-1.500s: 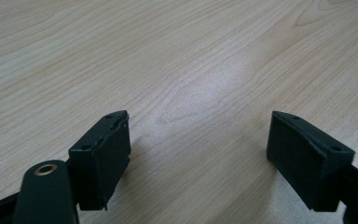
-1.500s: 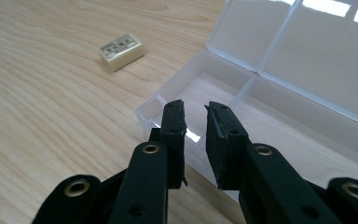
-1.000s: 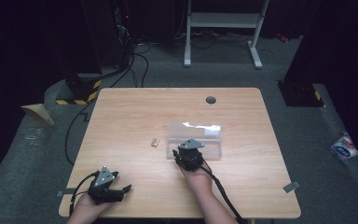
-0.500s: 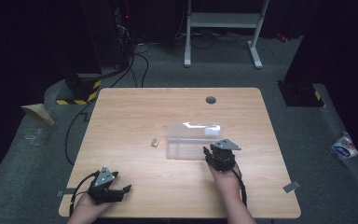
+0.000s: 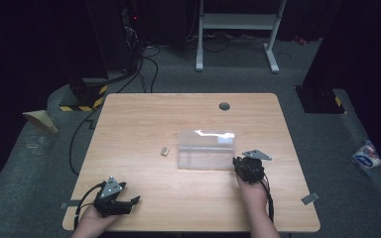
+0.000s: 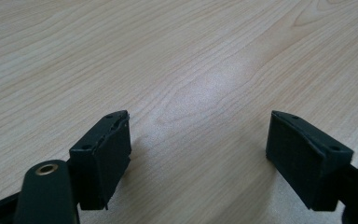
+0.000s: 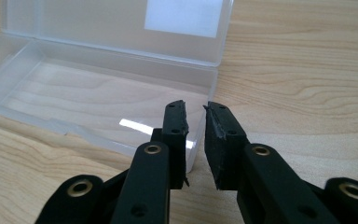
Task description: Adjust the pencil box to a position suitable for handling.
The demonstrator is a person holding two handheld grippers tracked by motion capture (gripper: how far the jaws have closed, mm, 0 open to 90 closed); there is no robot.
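A clear plastic box [image 5: 206,148] lies open in the middle of the wooden table [image 5: 144,124], its lid raised at the back. In the right gripper view the box [image 7: 98,100] holds nothing, and a white label [image 7: 184,16] sits on the lid. My right gripper [image 5: 236,162] is at the box's front right corner. Its jaws are almost together, with nothing between them [image 7: 196,109]. A small yellowish piece [image 5: 165,151] lies on the table left of the box. My left gripper [image 5: 131,204] rests near the front left edge, open over bare wood [image 6: 198,126].
A round cable hole [image 5: 224,106] is set in the table's far side. Off the table are a white stand [image 5: 235,29] at the back, cables [image 5: 149,64] on the floor and a packet [image 5: 366,154] at the right.
My right gripper has moved to the right, from in front of the box's middle to its front right corner. The left gripper has stayed put.
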